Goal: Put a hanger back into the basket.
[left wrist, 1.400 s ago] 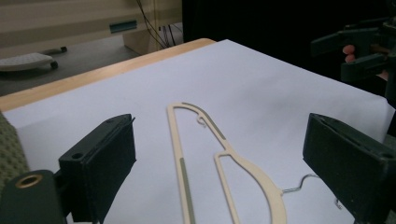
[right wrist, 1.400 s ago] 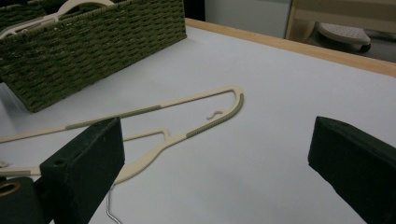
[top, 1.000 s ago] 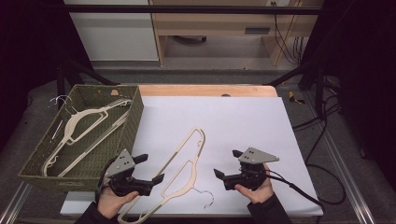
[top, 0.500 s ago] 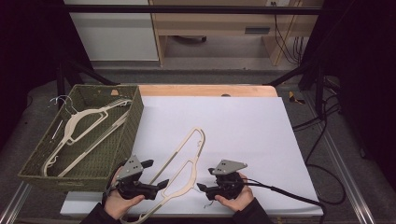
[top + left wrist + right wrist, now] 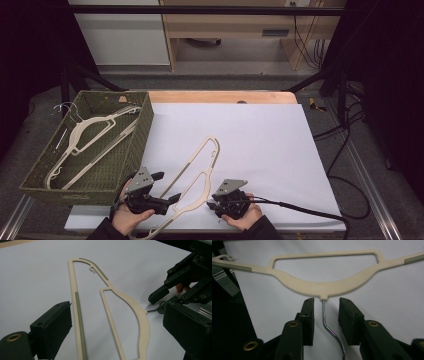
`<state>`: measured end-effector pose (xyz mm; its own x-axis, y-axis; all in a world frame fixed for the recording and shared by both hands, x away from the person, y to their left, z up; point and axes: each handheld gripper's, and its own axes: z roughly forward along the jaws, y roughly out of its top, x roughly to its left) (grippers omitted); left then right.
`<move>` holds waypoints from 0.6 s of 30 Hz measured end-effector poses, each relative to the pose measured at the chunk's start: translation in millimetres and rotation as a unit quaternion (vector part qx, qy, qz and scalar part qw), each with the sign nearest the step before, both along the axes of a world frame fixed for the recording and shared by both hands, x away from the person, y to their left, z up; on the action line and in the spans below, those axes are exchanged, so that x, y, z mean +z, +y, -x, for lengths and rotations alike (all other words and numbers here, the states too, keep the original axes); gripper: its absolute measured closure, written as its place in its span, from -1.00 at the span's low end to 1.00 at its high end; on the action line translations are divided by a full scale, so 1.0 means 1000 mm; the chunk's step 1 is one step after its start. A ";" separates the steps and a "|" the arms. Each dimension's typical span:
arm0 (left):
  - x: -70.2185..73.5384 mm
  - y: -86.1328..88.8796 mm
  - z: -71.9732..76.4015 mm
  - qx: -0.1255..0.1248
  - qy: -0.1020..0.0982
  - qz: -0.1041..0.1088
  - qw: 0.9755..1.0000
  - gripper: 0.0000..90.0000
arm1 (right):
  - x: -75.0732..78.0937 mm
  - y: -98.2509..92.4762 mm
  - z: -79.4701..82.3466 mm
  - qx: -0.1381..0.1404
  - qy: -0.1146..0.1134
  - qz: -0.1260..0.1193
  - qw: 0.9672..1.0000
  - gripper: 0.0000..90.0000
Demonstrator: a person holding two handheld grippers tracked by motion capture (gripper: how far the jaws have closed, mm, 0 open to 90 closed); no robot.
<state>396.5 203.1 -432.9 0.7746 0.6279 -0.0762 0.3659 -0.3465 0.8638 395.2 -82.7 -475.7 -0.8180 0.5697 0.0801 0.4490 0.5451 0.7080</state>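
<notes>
No text, label, brand, number or sign can be read anywhere in these views.

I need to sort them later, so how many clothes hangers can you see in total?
3, though more may lie hidden below: one hanger on the white sheet between the two grippers, one cream hanger in the basket, and one thin wire hanger at the basket's far left corner.

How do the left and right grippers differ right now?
The left gripper has wide-open jaws straddling the hanger's lower bar; the right gripper has narrow jaws that have just been closing around the metal hook, pads not yet touching. Both rest low on the white table, hand-held.
</notes>
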 end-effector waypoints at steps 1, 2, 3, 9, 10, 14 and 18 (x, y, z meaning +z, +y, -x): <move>0.000 0.000 0.000 0.000 0.000 0.000 1.000 -0.82 | 0.000 0.000 0.000 0.000 0.000 -0.001 1.000 0.64; 0.000 0.000 0.000 0.000 0.000 0.001 1.000 -0.82 | -0.001 0.001 0.000 -0.004 0.002 -0.003 1.000 0.69; 0.000 0.000 0.000 0.000 0.001 0.001 1.000 -0.82 | -0.001 0.001 0.000 -0.002 0.009 -0.002 1.000 0.74; -0.001 -0.002 0.000 0.000 0.002 -0.001 1.000 -0.82 | -0.003 0.003 0.001 -0.014 0.006 0.006 1.000 0.90; -0.001 -0.002 0.000 0.000 0.002 -0.001 1.000 -0.82 | -0.003 0.003 0.000 -0.012 0.005 0.007 1.000 0.91; -0.002 -0.003 0.000 -0.001 0.004 -0.001 1.000 -0.81 | -0.002 0.004 0.000 -0.008 0.010 0.010 1.000 0.98; -0.003 -0.006 0.000 -0.008 0.008 -0.004 1.000 -0.80 | 0.000 0.005 -0.001 -0.007 0.012 0.018 1.000 0.98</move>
